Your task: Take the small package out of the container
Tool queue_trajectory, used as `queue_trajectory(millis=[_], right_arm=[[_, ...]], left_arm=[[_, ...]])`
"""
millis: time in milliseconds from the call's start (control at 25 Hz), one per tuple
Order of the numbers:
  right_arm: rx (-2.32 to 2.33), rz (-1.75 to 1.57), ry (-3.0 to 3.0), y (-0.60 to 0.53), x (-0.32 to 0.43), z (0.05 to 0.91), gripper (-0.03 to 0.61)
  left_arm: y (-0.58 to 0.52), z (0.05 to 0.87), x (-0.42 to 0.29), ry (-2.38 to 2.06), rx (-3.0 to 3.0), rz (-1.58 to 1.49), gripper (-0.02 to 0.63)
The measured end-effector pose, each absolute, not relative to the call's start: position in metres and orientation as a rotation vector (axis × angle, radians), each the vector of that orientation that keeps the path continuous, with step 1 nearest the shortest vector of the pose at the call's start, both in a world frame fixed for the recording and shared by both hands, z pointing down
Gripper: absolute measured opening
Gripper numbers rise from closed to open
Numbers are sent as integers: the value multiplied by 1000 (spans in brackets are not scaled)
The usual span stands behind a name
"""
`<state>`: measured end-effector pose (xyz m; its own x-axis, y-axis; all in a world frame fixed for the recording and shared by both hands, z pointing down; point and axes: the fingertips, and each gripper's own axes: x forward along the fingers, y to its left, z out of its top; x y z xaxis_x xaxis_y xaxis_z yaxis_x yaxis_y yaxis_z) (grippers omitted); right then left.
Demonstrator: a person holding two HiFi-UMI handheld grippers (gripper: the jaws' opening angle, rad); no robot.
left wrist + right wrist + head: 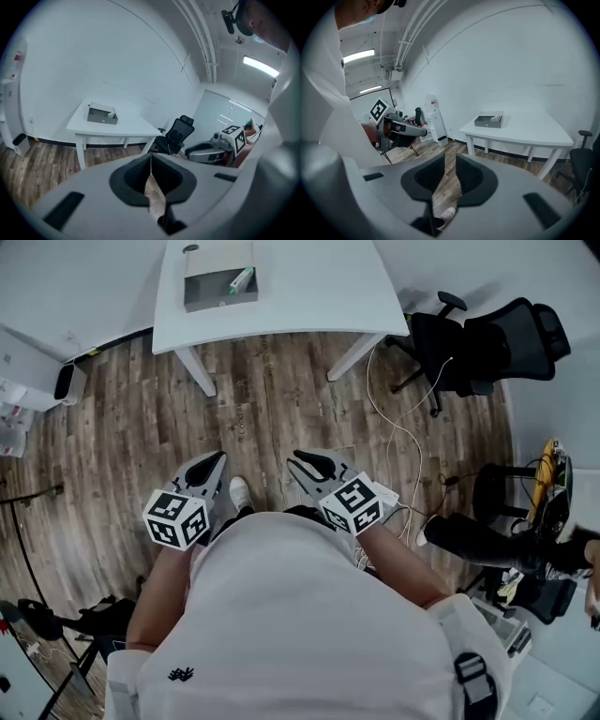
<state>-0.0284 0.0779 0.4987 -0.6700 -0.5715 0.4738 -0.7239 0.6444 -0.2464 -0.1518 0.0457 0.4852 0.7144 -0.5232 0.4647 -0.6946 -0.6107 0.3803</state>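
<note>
Item: small package (242, 279), lying inside the grey container (211, 300) on the desk (309, 296), well apart from the person.
Left tongs (217, 460): together, empty.
Right tongs (298, 459): narrowly apart, empty.
Both are carried low at the waist, apparently because the approach is not yet begun.

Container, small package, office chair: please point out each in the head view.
container (208, 298), head view, its grey front wall.
small package (241, 279), head view, its middle, inside the container.
office chair (511, 338), head view, its black backrest.
</note>
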Motion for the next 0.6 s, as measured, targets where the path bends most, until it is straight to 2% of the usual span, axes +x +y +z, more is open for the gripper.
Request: queue_trajectory(millis=[120, 200, 600], right_arm=[[1051, 608, -2488, 56, -39, 500, 60], [1079, 608, -2463, 46, -37, 501, 58], [1100, 664, -2469, -31, 0, 509, 38]], left_arm=[[19, 495, -163, -897, 2375, 449, 14], [2, 501, -164, -880, 2379, 484, 61], [-102, 502, -131, -979, 2411, 520, 71]])
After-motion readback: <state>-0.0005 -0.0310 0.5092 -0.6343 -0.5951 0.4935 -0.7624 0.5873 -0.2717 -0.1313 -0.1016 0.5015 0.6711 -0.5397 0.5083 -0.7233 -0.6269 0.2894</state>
